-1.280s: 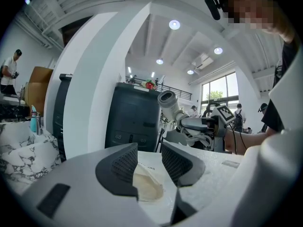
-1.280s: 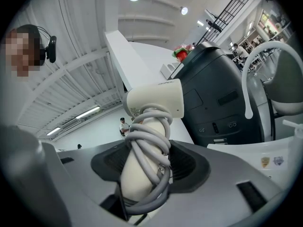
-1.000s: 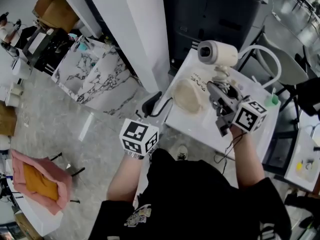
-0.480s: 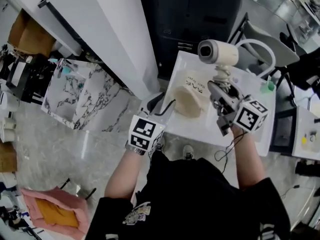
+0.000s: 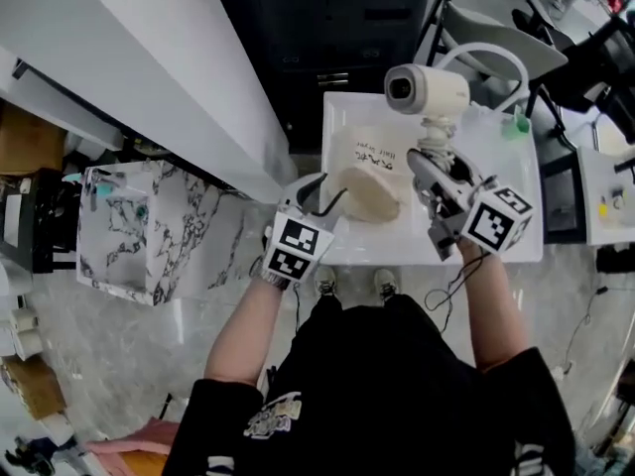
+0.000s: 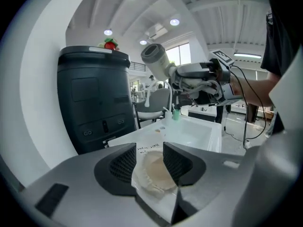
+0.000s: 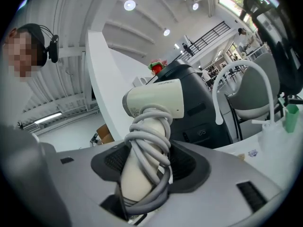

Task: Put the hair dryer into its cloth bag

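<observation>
A cream hair dryer [image 5: 427,89] with its grey cord wound round the handle stands upright above the white table [image 5: 496,172]. My right gripper [image 5: 439,172] is shut on its handle, and the right gripper view shows the handle and cord [image 7: 150,141] between the pads. The beige cloth bag [image 5: 369,194] lies on the table's left front part. My left gripper [image 5: 319,194] is at the bag's near left edge, its jaws opening. In the left gripper view the bag [image 6: 154,171] shows in the gap between the pads, which do not press it.
A dark grey cabinet [image 5: 327,28] stands behind the table, with a white chair [image 5: 491,58] at the back right. A small green bottle [image 5: 520,123] sits at the table's far right corner. A white partition [image 5: 149,58] and a marbled box [image 5: 149,236] are to the left.
My left gripper has moved from off the table's corner forward and down to the bag's edge. The right gripper still holds the dryer upright, almost in place.
</observation>
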The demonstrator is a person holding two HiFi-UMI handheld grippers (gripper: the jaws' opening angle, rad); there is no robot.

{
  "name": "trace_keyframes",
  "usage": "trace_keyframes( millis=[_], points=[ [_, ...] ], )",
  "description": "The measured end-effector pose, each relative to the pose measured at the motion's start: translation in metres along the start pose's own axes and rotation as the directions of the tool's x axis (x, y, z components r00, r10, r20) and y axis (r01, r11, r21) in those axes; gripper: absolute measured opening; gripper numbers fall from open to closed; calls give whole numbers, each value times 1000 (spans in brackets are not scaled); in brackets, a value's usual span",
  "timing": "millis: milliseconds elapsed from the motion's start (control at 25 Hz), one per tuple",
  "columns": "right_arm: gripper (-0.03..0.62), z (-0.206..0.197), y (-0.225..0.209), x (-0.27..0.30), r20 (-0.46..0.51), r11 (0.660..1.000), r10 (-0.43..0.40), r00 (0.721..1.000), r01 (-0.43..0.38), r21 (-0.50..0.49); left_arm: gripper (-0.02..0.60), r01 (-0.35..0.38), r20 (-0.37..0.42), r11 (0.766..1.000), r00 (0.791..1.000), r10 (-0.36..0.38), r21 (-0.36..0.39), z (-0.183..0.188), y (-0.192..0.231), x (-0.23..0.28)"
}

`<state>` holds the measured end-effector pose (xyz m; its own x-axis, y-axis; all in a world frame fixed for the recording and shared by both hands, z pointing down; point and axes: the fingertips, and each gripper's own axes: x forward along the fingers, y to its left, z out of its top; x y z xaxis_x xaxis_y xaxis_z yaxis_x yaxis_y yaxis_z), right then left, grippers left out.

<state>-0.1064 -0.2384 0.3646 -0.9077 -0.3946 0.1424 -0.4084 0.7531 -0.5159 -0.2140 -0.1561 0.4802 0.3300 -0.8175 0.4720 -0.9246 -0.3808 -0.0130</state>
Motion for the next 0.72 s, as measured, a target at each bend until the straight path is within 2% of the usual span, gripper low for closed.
trace_keyframes(
  millis=[400, 720],
  points=[
    [238, -29, -13, -15, 27, 986, -152, 988, 149, 72, 166, 140, -102, 981, 987, -127, 132, -33, 5, 53],
    [238, -60, -20, -32, 18, 961, -243, 970, 239, 139, 166, 219, -170, 969, 965, -198, 115, -56, 6, 82]
  ],
)
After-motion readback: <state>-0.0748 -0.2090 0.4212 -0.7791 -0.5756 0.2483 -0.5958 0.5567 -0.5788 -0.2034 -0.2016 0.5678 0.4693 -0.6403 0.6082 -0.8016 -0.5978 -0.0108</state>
